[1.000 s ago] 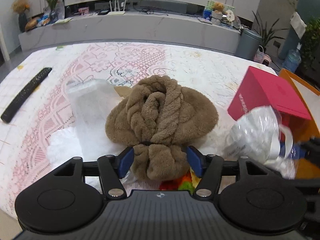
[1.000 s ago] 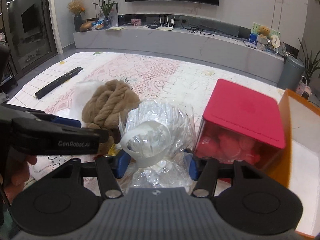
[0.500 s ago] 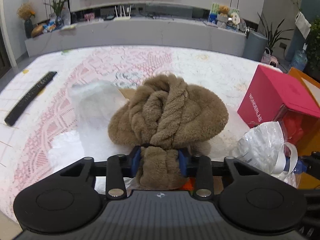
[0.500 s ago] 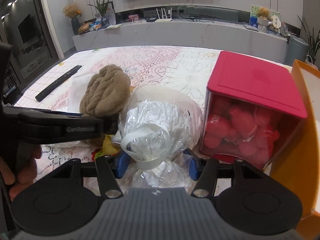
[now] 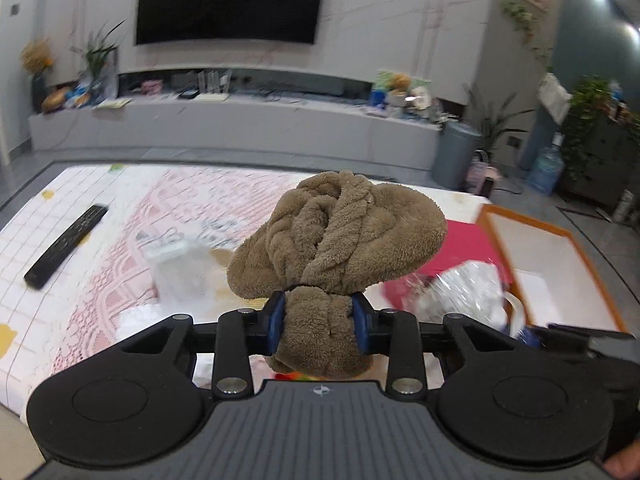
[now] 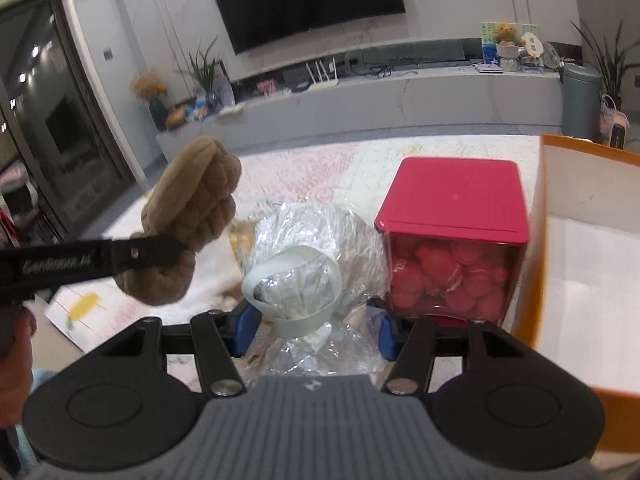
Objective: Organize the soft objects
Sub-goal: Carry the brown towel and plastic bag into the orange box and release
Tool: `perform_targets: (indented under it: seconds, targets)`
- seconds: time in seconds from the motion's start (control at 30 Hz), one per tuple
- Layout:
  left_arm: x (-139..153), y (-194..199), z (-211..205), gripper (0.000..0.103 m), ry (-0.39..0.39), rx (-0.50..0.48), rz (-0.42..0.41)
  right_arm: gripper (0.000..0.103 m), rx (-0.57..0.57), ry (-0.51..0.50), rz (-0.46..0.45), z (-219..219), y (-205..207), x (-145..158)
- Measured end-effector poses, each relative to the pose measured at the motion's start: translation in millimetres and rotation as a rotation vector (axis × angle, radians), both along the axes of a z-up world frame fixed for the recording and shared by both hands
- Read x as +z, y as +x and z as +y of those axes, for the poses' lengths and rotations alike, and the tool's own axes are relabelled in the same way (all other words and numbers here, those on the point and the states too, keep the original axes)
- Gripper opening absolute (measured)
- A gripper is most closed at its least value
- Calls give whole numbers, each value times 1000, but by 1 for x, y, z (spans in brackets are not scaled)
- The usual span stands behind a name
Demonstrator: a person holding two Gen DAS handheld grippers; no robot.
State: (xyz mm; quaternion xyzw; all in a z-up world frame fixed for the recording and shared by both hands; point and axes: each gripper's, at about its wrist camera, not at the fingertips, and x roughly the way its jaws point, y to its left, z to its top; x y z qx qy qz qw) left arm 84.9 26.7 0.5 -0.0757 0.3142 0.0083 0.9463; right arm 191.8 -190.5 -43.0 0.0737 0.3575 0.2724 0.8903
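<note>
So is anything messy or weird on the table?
Nothing looks spilled or broken. The only out-of-place thing is a black TV remote lying among the soft things on the lace tablecloth. The brown plush towel is clamped in the left gripper, raised off the table.

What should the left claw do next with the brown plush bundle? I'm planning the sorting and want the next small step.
Probably carry it right, toward the orange box. The left claw has just closed on the brown plush bundle, which hangs clear of the table. The orange box's white inside looks bare, and the right claw holds the clear plastic bag beside it.
</note>
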Motion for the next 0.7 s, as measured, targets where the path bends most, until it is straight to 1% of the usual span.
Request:
perform_targets:
  seconds: [0.1,0.23,0.33,0.47,0.57,0.7]
  targets:
    - [8,-5,-15,39,-6,-60,3,57,-21,18,-27,-16,-16,14]
    - [17,0,-41,39,-12,-135,6,57,-63,-1,-78,-44,-38,33]
    - [23,9,-70,39,-1,-192,-4,57,-131,-20,-106,-73,-48,44]
    - [30,23,-116,39,12,-302,-15,58,-242,-42,-122,-117,-52,52]
    - [30,38,-145,39,10,-369,7,58,-328,-61,-118,-149,-51,56]
    - [25,66,-179,39,9,-438,61,59,-407,-152,-105,-183,-44,54]
